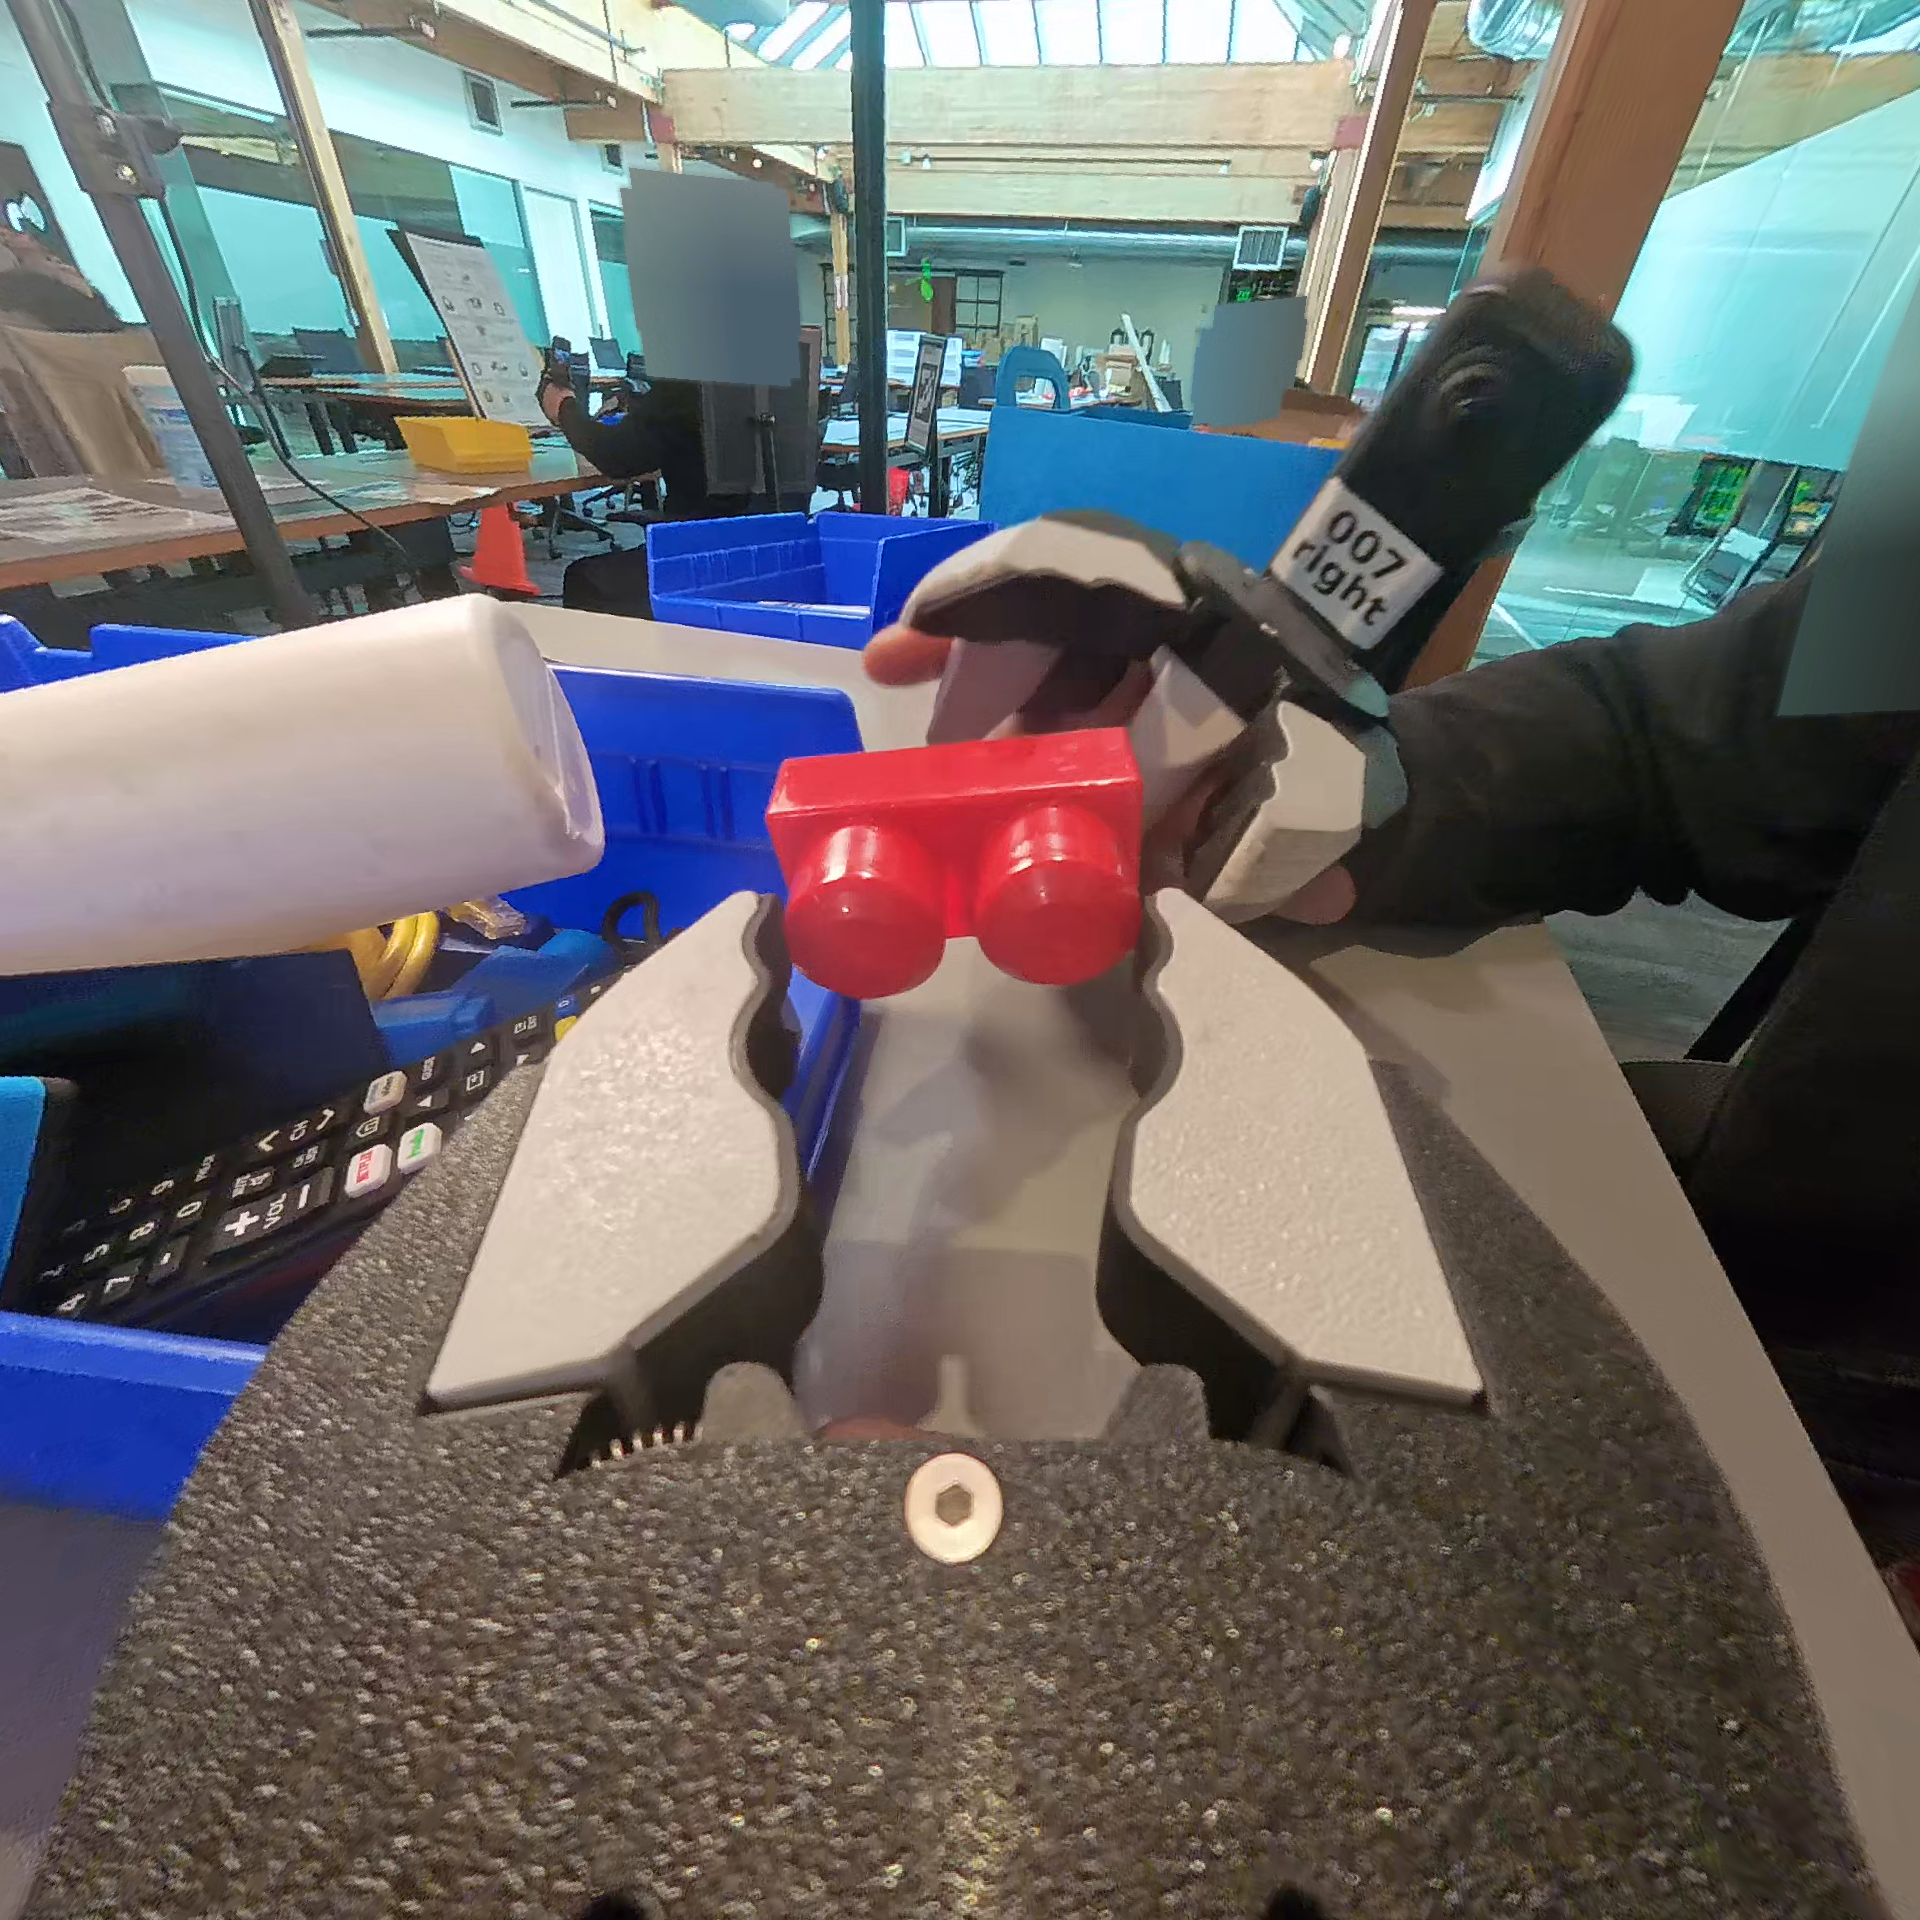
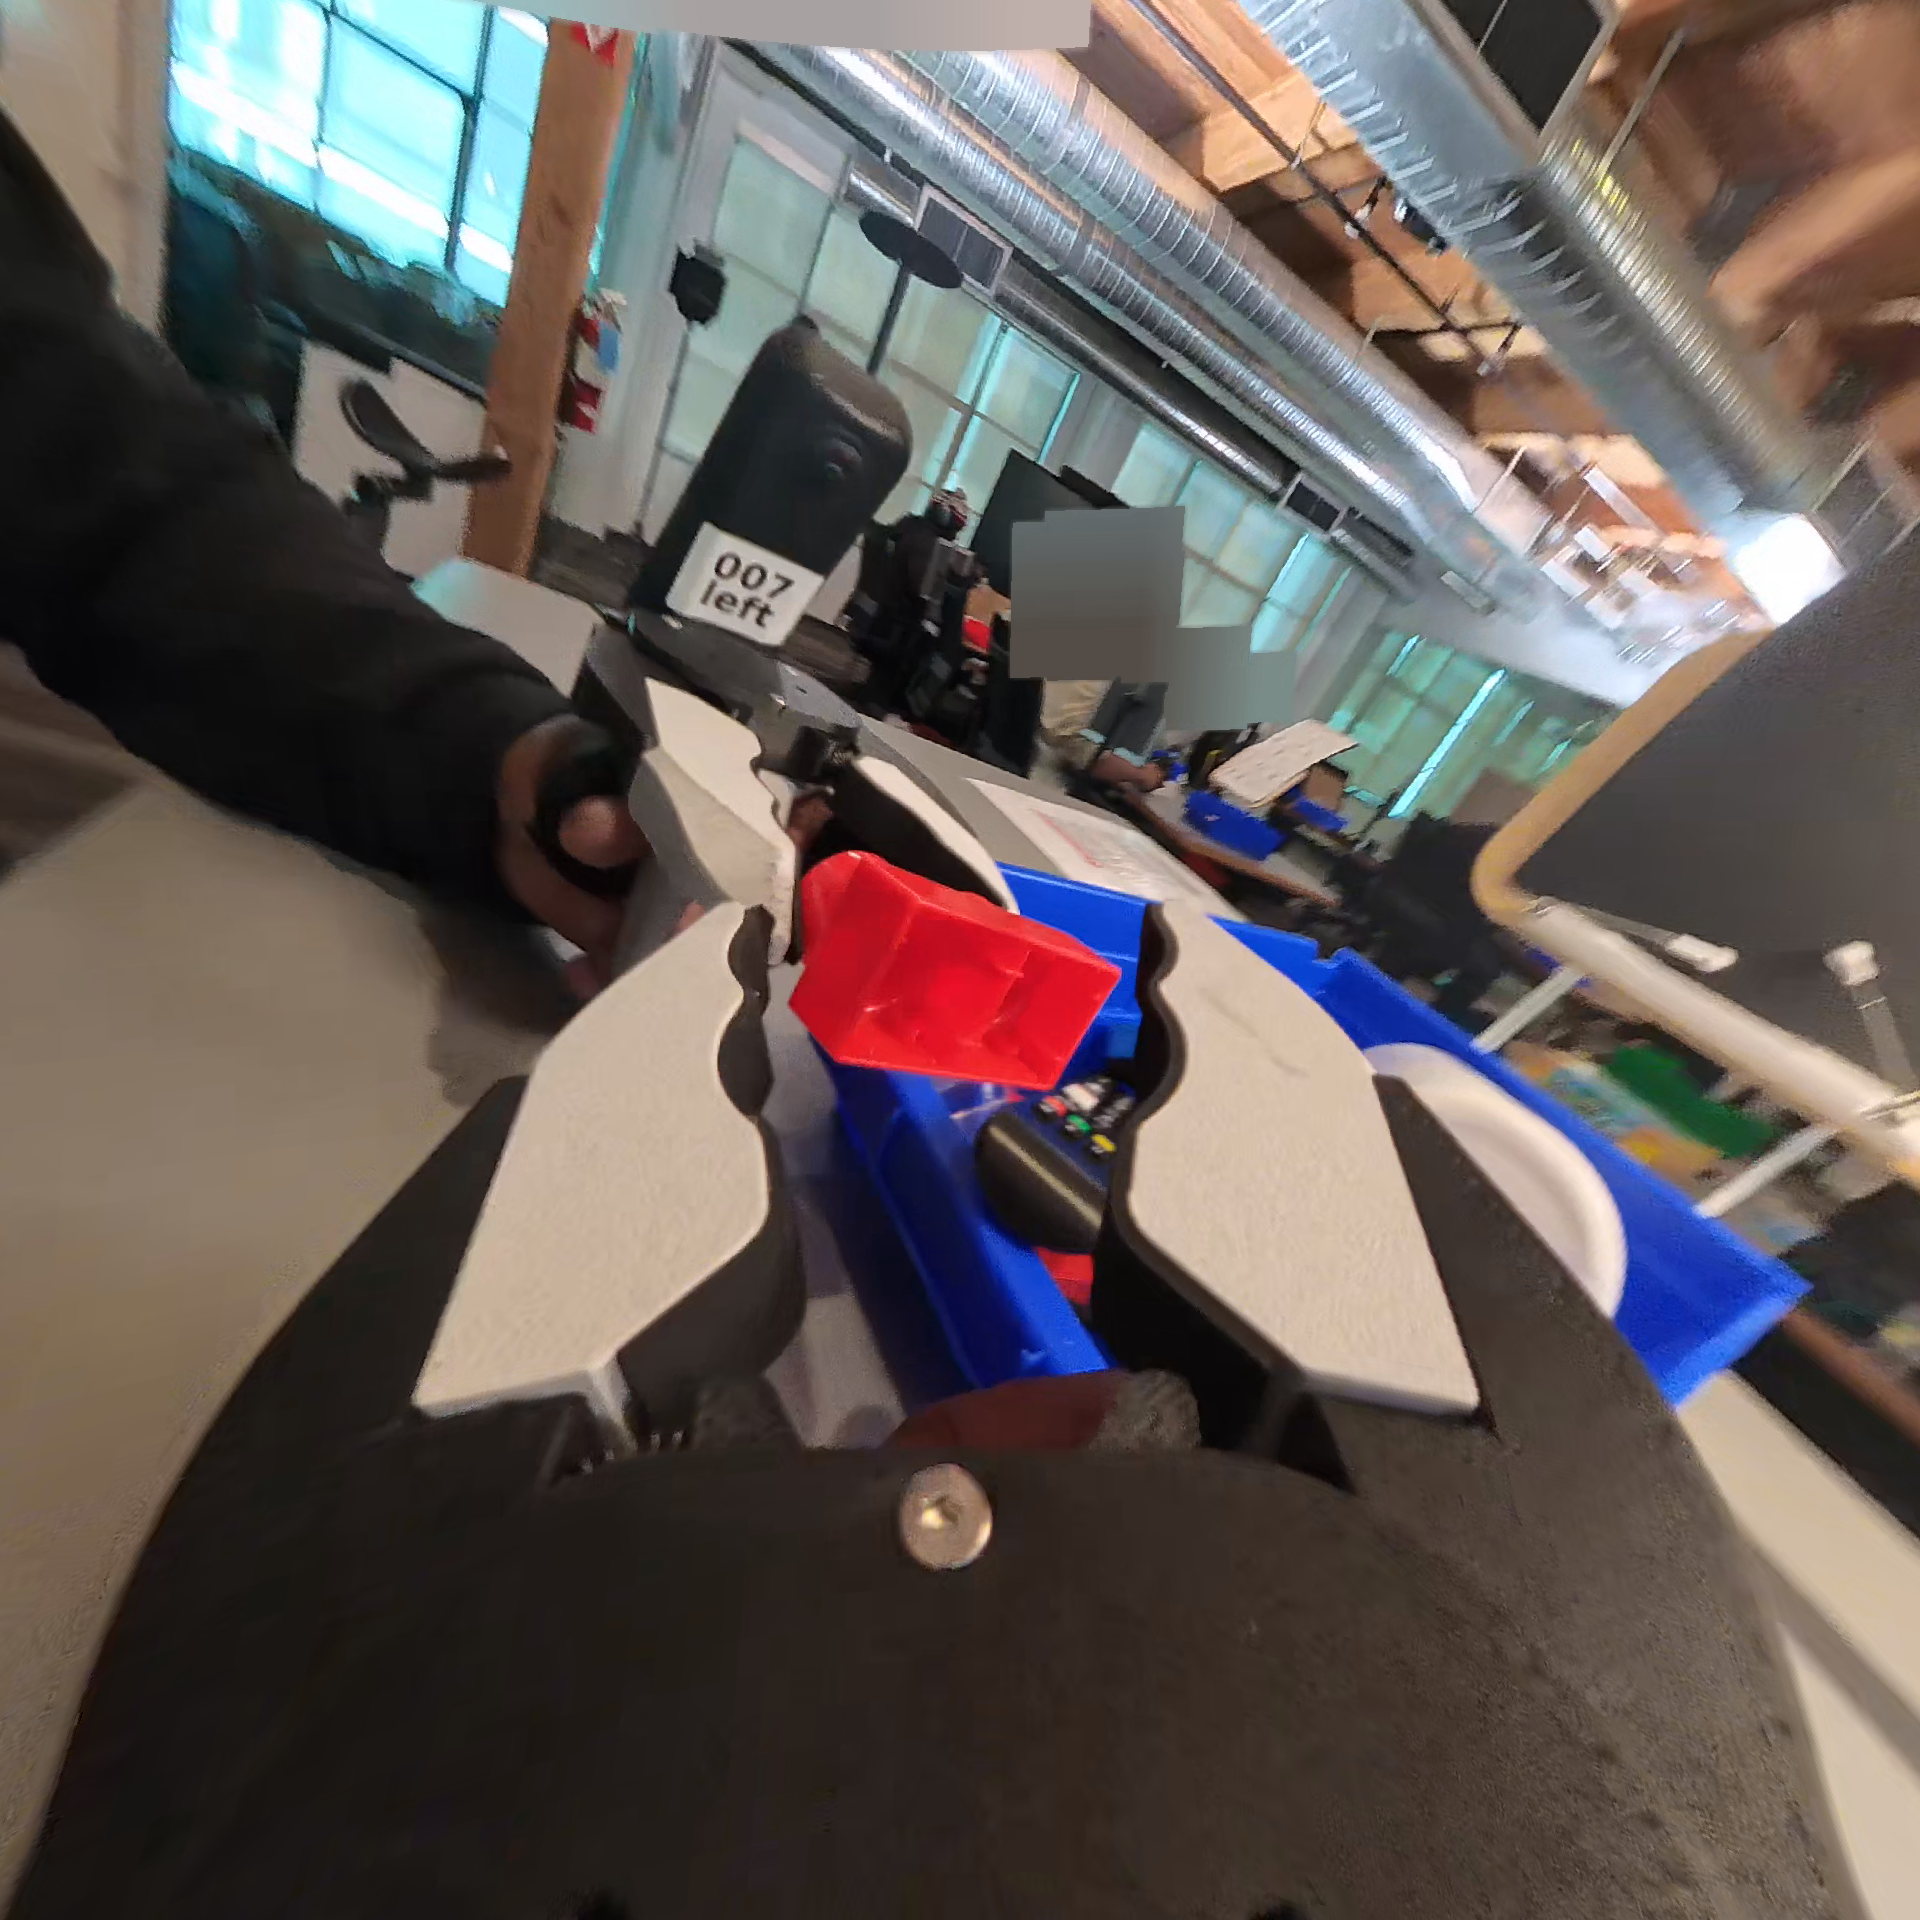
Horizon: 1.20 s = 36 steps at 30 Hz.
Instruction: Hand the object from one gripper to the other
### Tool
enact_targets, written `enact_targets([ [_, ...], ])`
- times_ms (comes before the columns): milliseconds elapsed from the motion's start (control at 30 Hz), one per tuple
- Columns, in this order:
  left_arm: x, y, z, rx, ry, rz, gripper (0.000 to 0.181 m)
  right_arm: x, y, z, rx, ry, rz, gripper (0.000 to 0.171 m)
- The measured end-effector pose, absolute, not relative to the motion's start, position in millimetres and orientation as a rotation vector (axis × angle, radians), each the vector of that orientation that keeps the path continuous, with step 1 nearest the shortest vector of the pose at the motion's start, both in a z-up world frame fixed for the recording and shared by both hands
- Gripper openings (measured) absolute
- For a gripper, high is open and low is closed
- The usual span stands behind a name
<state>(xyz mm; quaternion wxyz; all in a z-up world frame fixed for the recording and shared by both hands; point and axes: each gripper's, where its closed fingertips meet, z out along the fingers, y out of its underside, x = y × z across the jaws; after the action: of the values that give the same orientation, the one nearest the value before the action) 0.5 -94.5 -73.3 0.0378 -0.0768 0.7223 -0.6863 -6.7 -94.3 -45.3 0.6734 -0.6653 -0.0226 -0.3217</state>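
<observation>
A red two-stud brick hangs in the air between my left gripper's fingertips, studs toward that camera. My left gripper is shut on it across the studs. My right gripper faces it from behind the brick, jaws spread wide. In the right wrist view the brick shows its hollow underside and sits between my right gripper's open fingers with a thin gap on each side. The left gripper holds its far end.
A blue bin on the grey table holds a white bottle, a black remote and a yellow cable. More blue bins stand behind. A person sits at a far desk. Less than 4 cm separates the two grippers' tips.
</observation>
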Motion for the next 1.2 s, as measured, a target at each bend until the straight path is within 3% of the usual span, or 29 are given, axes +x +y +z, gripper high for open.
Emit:
enact_targets([
  [533, 3.8, -96.5, -84.3, -0.291, 2.256, -1.956, 0.065, -1.4, -85.2, -72.1, -1.615, -0.461, -1.562, 0.069],
  [600, 3.7, -97.5, -87.7, -0.297, 2.274, -1.938, 0.065, 7.6, -85.1, -78.2, -1.653, -0.464, -1.674, 0.061],
  [667, 3.2, -98.0, -88.6, -0.284, 2.275, -1.929, 0.065, 13.3, -86.5, -80.0, -1.657, -0.456, -1.744, 0.039],
  [700, 3.8, -97.9, -87.8, -0.277, 2.262, -1.927, 0.065, 14.4, -86.9, -79.7, -1.657, -0.438, -1.739, 0.039],
  [900, 3.9, -95.7, -73.5, -0.235, 2.143, -2.024, 0.063, 18.4, -95.5, -64.3, -1.639, -0.114, -1.386, 0.038],
  [1200, -1.3, -92.9, -58.7, -0.127, 2.006, -2.078, 0.068, -1.0, -91.4, -60.6, -1.544, 0.164, -0.447, 0.038],
])
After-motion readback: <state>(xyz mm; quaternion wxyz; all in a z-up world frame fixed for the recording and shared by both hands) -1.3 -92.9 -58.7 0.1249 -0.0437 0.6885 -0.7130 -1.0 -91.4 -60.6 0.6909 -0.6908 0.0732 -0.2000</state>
